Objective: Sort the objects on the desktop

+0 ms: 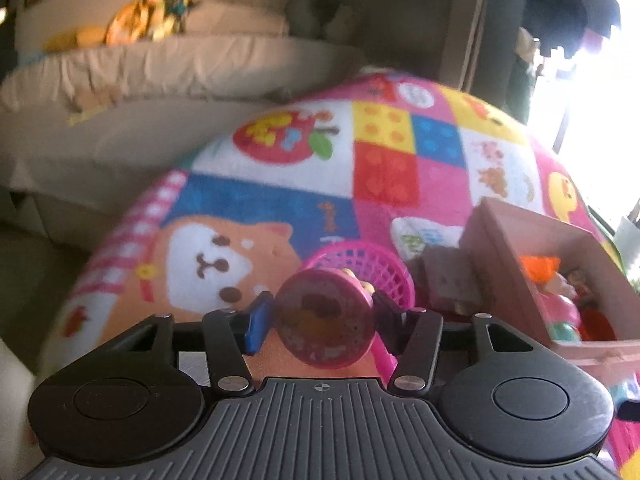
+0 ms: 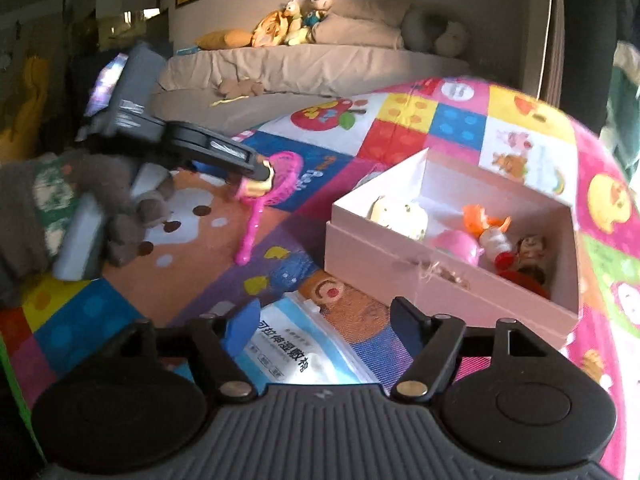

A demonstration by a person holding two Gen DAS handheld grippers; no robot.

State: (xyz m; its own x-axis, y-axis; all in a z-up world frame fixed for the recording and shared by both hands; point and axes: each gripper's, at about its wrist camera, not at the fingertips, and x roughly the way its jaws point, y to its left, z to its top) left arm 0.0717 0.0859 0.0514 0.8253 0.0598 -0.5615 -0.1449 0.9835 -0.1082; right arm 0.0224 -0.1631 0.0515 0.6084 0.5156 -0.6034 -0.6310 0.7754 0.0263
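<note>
Surface: bright patchwork cartoon blanket covering the desktop.
Container: open pale pink cardboard box, holding a cream plush, a pink round toy, an orange-haired figure and a dark-haired doll in red.
Loose item: blue-and-white wet-wipe packet, lying in front of the box, beneath the right gripper, whose jaws stand apart, empty.
Held item: round magenta toy pinched in the left gripper, beside a pink mesh scoop.
Risk: the toy's rounded sides could slip from the pads mid-carry, or clip the box wall.
</note>
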